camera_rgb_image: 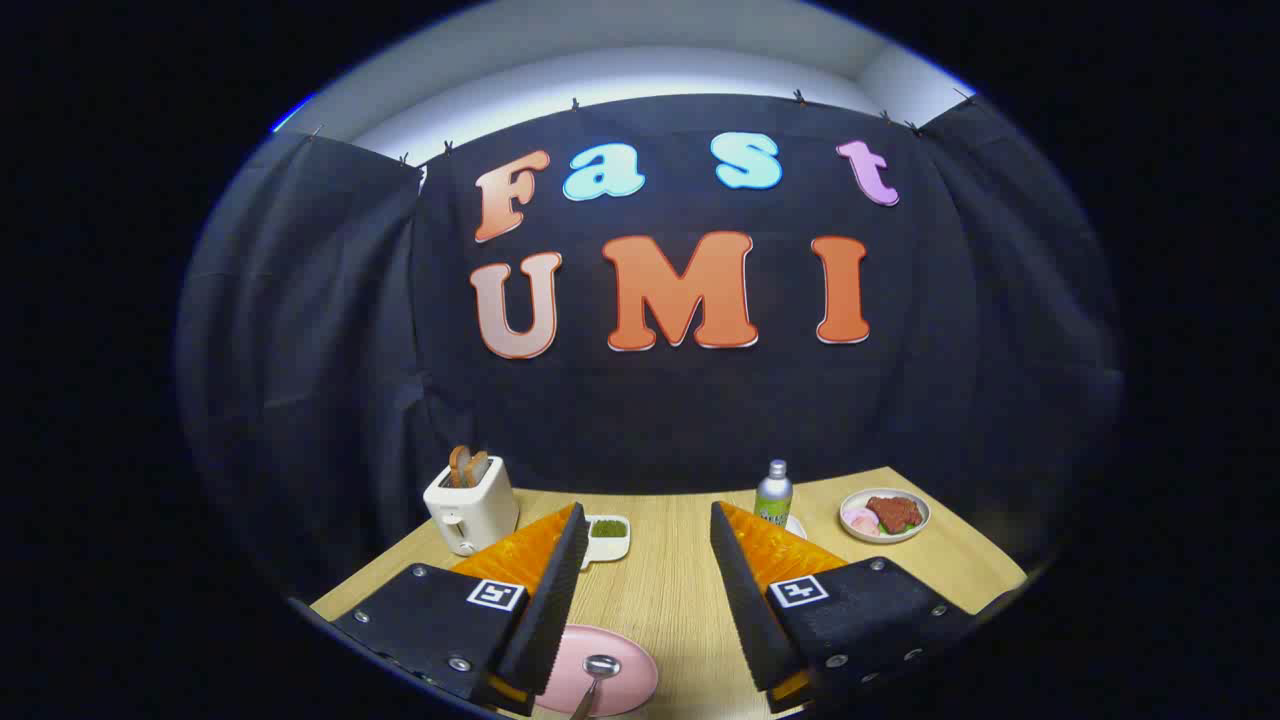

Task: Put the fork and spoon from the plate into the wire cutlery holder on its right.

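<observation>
On the wooden table (680, 600), a white toaster (470, 508) with two slices of bread stands far left; just right of it, beyond the left finger, sits a small white dish (607, 537) of greens; the gripper (645, 530) holds its fingers wide apart, gripping nothing; below, between them, the pink plate (625, 678) carries a spoon (598, 672); a bottle (773, 493) stands beyond the right finger; farthest right lies a plate of food (886, 515).
</observation>
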`<action>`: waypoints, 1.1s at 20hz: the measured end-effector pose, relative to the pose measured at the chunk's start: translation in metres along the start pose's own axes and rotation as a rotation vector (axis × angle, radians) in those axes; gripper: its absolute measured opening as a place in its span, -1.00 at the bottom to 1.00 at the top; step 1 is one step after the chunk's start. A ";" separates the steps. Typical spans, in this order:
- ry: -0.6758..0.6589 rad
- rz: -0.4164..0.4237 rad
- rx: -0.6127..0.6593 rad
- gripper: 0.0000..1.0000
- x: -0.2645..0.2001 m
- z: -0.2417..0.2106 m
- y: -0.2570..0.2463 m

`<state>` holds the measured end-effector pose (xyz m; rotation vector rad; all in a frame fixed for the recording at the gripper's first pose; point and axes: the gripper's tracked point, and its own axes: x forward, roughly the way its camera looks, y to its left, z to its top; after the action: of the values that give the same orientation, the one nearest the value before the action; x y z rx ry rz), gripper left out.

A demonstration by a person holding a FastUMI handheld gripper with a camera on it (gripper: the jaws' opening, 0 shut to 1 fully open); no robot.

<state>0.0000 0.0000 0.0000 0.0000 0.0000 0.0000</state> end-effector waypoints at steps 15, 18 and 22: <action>-0.022 0.036 -0.055 0.93 -0.001 0.005 0.021; 0.090 0.055 -0.033 0.94 0.003 -0.033 0.026; 0.209 0.069 -0.012 0.94 0.005 -0.077 0.032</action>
<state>0.0051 0.0316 -0.0773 -0.0118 0.2088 0.0693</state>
